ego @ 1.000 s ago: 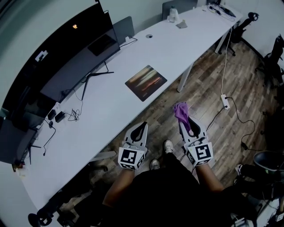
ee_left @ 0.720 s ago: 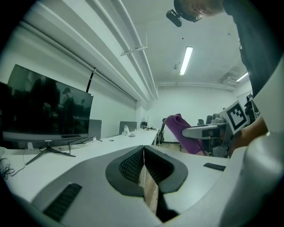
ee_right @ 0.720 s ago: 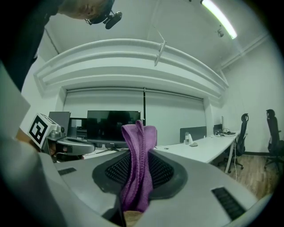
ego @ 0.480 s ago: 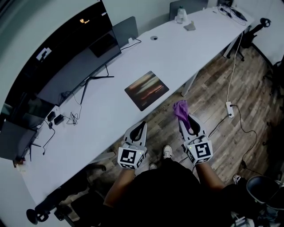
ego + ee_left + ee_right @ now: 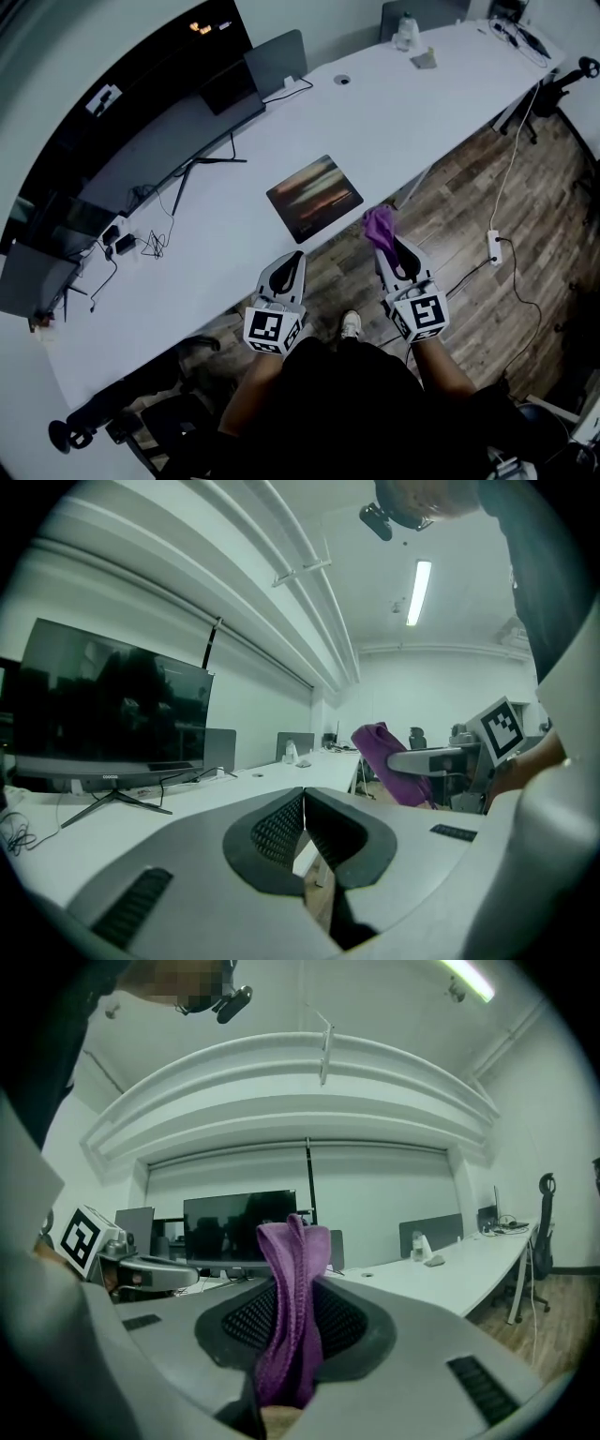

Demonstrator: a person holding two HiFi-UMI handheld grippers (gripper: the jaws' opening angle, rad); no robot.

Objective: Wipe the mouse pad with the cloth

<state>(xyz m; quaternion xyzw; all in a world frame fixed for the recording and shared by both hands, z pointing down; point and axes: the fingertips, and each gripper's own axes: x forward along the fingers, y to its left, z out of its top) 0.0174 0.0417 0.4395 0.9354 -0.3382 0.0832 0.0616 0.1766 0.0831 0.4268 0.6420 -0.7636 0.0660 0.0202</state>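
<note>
White desk (image 5: 394,112) carries the mouse pad (image 5: 314,197); the purple cloth (image 5: 379,225) hangs just off the pad's near-right corner. Left gripper (image 5: 302,797) view: jaws together, nothing between. Right gripper (image 5: 292,1283) view: jaws clamped on the cloth.

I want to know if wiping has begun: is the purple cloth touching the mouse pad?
Apart. In the head view the cloth, clamped in the right gripper, sits short of the mouse pad, with bare desk edge between them.
</note>
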